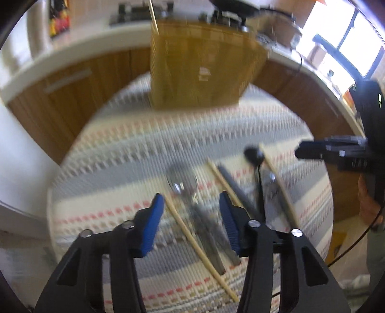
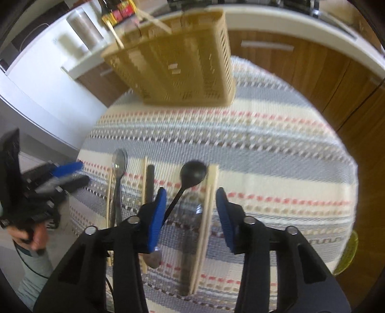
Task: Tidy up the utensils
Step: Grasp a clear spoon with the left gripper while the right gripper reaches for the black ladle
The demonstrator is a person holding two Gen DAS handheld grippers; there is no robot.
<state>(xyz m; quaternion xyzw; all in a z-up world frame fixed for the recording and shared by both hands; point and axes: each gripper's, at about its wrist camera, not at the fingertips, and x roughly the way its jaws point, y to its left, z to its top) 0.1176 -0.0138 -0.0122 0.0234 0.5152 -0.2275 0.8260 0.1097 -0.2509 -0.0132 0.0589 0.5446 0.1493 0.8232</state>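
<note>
On a round table under a woven striped placemat (image 2: 264,154), the utensils lie in a loose row, and at the far side of the mat stands a tan slotted utensil caddy (image 2: 178,65) with a chopstick or two poking out of its top.

The left gripper (image 1: 190,214) points steeply down over the near part of the mat. Its blue-padded fingers (image 1: 151,224) stand apart, and between them, lower down on the mat, lie a pale wooden chopstick (image 1: 192,238) and a clear-bowled spoon (image 1: 182,183) with a dark handle. The pads do not press on either — whether they touch the mat is lost in the blur. Just to the right of the right finger lie another chopstick and a dark flat handle (image 1: 235,187).

The right gripper (image 2: 191,214) also tilts down, its fingers (image 2: 157,216) likewise apart. Between them runs the thin handle of a black ladle-shaped spoon (image 2: 193,173), whose bowl lies beyond the fingertips, and a pair of wooden chopsticks (image 2: 207,211) beside a dark handle. Nothing is clamped. In this view the left gripper appears at the left edge, held by a hand (image 2: 36,238) in a pale sleeve.

Behind the table runs a white countertop (image 2: 288,21) over wooden cabinet doors.
</note>
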